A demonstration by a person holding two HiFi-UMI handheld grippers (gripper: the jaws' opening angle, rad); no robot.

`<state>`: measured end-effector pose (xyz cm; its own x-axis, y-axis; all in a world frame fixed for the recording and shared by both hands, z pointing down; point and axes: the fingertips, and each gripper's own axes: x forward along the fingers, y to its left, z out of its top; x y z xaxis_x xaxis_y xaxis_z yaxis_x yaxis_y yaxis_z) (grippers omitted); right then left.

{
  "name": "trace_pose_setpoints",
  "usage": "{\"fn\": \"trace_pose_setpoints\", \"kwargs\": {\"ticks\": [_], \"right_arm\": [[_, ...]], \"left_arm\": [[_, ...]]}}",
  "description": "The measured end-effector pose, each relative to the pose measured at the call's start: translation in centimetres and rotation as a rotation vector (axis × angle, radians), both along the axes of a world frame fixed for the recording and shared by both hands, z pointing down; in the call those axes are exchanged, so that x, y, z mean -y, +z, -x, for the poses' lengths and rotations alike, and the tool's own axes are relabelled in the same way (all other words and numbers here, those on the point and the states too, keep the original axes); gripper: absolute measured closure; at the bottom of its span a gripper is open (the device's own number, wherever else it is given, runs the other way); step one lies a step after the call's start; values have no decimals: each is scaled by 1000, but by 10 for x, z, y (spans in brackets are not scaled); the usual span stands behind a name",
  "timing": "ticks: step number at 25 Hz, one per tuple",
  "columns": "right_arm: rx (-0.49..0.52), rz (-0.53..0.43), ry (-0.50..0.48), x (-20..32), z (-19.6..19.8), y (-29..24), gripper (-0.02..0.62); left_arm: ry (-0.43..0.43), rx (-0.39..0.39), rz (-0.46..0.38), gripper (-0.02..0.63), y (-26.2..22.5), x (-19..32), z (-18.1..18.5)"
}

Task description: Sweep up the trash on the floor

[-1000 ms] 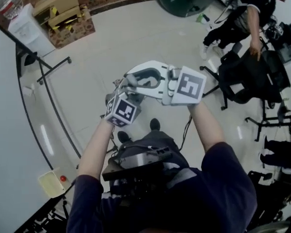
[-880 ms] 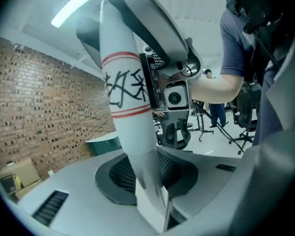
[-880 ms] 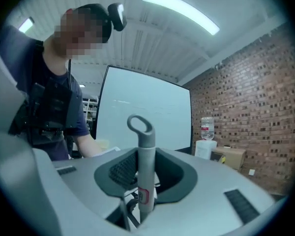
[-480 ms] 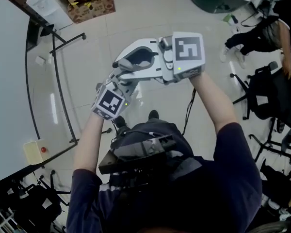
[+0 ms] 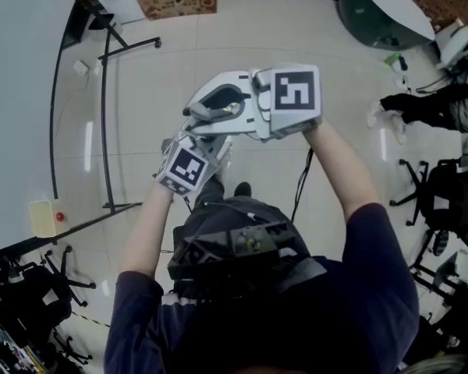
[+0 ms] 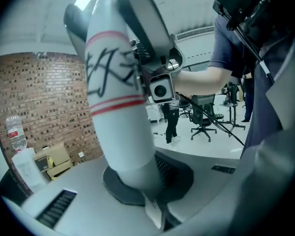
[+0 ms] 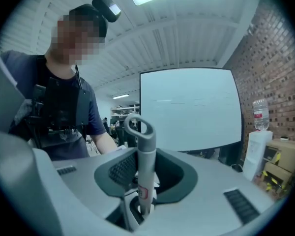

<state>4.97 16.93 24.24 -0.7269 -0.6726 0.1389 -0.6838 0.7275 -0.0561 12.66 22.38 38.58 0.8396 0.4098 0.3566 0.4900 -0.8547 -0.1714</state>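
Right gripper view, smooth loop-topped grey tube (image 7: 146, 173)

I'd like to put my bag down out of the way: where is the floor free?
Bare tile floor lies ahead, between the black metal stand and the white-topped green table. The right side is crowded: office chair, a person's legs.

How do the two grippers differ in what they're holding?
The left gripper is shut on a white pole with red stripes, leaning sideways; the right gripper grips a slim grey handle with a loop end, standing upright. In the head view the right sits above the left. Both are clamped.
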Motion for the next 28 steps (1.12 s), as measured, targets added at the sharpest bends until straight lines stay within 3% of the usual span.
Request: {"fn": "trace_pose_setpoints", "kwargs": {"ticks": [2, 3, 4, 16, 23, 28], "right_arm": [[-7, 33, 20, 9, -14, 8, 479], [-9, 47, 29, 12, -19, 12, 479], [-13, 61, 38, 15, -23, 16, 479], [-98, 232, 47, 56, -83, 54, 477], [-134, 221, 2, 66, -125, 57, 477], [-144, 201, -124, 45, -167, 74, 477]], "left_arm": [[-14, -1, 12, 596, 3, 8, -3], [-15, -2, 34, 552, 5, 12, -4], [-10, -5, 61, 548, 8, 14, -5], [130, -16, 221, 548, 27, 55, -58], [68, -1, 292, 549, 29, 71, -103], [5, 36, 284, 554, 47, 58, -147]]}}
